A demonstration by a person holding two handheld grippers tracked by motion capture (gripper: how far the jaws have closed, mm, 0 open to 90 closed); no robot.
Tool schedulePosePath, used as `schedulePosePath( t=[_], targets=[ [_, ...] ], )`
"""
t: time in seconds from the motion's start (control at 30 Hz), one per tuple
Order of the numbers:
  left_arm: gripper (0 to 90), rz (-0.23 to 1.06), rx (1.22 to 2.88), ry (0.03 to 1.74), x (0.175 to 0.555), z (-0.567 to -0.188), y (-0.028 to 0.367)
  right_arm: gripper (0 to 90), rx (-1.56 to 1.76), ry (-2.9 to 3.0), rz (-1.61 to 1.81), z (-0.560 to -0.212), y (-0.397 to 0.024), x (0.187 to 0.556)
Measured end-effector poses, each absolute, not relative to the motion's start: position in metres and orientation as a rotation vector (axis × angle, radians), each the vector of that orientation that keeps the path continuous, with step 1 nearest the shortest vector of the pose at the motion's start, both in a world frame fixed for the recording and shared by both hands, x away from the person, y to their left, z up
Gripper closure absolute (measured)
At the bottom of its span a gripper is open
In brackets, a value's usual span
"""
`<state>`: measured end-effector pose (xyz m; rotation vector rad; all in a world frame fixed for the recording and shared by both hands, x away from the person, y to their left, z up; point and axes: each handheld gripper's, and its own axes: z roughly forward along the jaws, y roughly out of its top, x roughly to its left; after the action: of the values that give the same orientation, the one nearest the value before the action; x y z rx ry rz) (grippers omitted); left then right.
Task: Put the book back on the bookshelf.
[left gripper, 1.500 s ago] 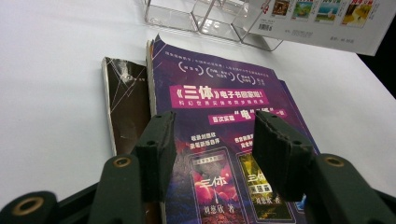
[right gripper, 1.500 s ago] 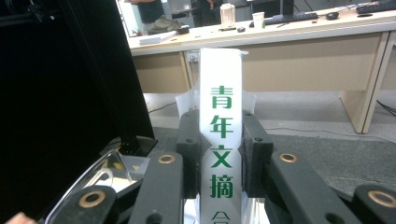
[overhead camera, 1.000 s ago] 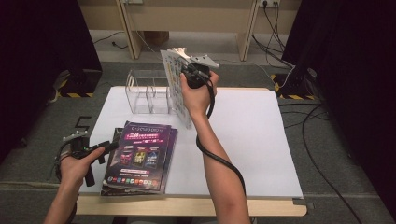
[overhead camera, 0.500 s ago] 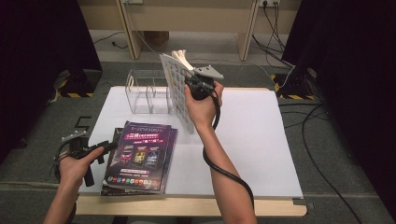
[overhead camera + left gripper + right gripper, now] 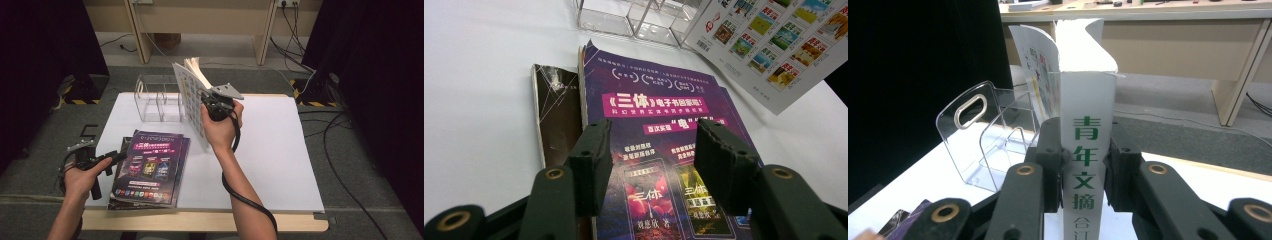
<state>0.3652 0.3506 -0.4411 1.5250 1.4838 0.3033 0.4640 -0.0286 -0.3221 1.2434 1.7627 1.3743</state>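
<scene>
My right gripper (image 5: 216, 104) is shut on the spine of a thick white magazine (image 5: 191, 92) and holds it upright above the table, just right of a clear acrylic rack (image 5: 156, 99). In the right gripper view both pads clamp the green-lettered spine (image 5: 1083, 150) of this magazine, with the rack (image 5: 982, 142) behind at the left. My left gripper (image 5: 106, 161) rests at the left edge of a purple book (image 5: 150, 167) lying flat. Its jaws (image 5: 651, 160) stand open over the purple cover (image 5: 659, 107), touching nothing. A dark book (image 5: 555, 112) lies beneath the purple one.
A white sheet (image 5: 285, 150) covers the table, and its wooden front edge (image 5: 200, 221) shows below. Cables (image 5: 345, 135) run on the grey floor at the right. Dark curtains flank both sides, and a wooden bench (image 5: 260, 20) stands behind.
My right hand has carried the white magazine lower and nearer to me, slightly to the right. The left hand and the purple book have stayed where they were.
</scene>
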Motion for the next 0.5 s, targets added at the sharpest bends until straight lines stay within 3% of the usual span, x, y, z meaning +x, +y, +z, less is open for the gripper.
schedulePosePath(
  t=[0.5],
  targets=[
    [48.0,0.300,1.530,1.479,0.365,-0.440,0.349,72.4,1.252,1.742,1.365,-0.340,-0.045,0.444]
  ],
)
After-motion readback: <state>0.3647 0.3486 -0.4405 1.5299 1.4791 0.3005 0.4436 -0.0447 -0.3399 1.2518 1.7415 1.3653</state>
